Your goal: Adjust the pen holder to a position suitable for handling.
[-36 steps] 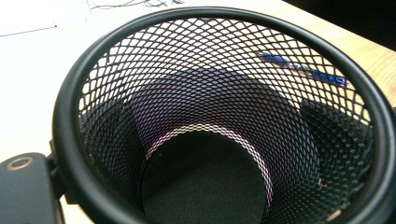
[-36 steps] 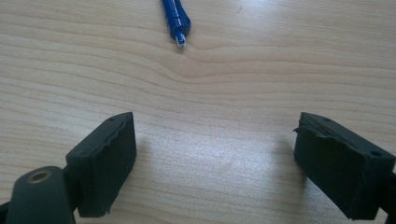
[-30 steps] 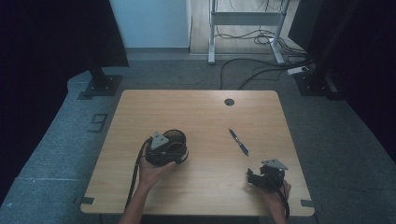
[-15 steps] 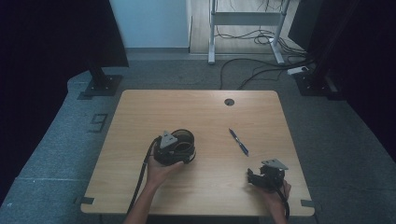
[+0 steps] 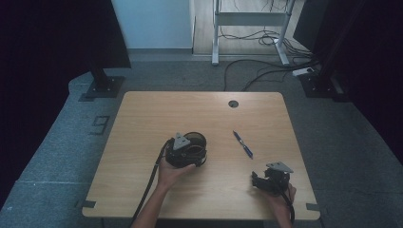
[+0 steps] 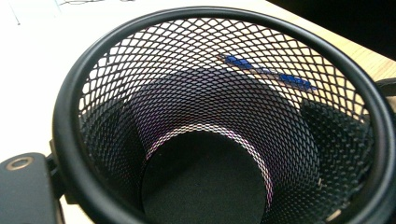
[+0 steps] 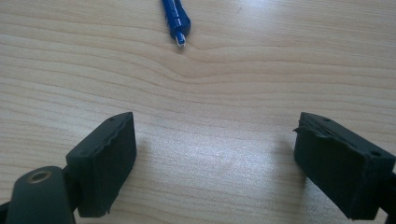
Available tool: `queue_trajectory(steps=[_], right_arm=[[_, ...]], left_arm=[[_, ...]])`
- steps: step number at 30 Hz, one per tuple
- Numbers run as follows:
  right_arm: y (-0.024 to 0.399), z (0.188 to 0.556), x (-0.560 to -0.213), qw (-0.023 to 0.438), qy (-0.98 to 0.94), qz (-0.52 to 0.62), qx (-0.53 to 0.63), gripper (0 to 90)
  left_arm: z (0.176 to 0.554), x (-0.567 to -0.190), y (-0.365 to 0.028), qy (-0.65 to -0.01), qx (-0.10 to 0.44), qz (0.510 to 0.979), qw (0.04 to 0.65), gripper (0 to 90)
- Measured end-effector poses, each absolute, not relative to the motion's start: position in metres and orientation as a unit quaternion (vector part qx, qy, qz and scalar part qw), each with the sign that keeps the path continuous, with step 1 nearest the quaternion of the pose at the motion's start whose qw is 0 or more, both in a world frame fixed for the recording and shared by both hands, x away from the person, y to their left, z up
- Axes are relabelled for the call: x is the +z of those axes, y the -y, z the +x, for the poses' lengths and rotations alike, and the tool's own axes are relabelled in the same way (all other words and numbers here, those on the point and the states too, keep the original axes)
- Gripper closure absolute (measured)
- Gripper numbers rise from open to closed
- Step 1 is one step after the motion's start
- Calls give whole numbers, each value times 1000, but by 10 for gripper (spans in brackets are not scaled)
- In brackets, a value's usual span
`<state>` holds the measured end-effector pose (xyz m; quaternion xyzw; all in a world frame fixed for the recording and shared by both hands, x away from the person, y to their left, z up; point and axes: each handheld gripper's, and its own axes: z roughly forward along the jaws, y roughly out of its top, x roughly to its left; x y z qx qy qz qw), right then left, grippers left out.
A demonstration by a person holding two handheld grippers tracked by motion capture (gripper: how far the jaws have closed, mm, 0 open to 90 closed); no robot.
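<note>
A black mesh pen cup point(image 5: 196, 139) is held at the middle of the wooden table point(image 5: 142, 118), with my left gripper point(image 5: 187, 152) shut on it. In the left gripper view I look down into the cup point(image 6: 201, 182), and one jaw shows outside its rim at the lower left. A blue pen point(image 5: 243, 144) lies on the table to the right of the cup, and I see the pen point(image 6: 266, 72) through the mesh. My right gripper point(image 5: 260, 180) rests near the front right edge. This right gripper point(image 7: 215, 158) stands open over bare wood, and the pen tip point(image 7: 176, 18) lies a little beyond it.
A round cable hole point(image 5: 233, 103) sits near the table's far edge. Cables point(image 5: 256, 71) and a metal frame point(image 5: 247, 19) lie on the floor behind the table. Dark stands point(image 5: 102, 85) flank the table's far corners.
My left gripper has carried the mesh cup to the right, closer to the pen. The right gripper has stayed where it was.
</note>
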<state>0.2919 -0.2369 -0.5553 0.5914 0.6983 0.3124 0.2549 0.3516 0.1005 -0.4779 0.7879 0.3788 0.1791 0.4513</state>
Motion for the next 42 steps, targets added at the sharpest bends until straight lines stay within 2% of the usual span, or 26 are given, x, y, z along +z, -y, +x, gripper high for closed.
queue_trajectory(steps=[21, 42], right_arm=[[237, 292, -555, 255, -698, 591, 312, 122], [237, 292, -555, 255, -698, 591, 312, 122]], left_arm=[[359, -494, -70, -372, 174, 800, 438, 104], [373, -517, -62, -390, 190, 799, 416, 99]])
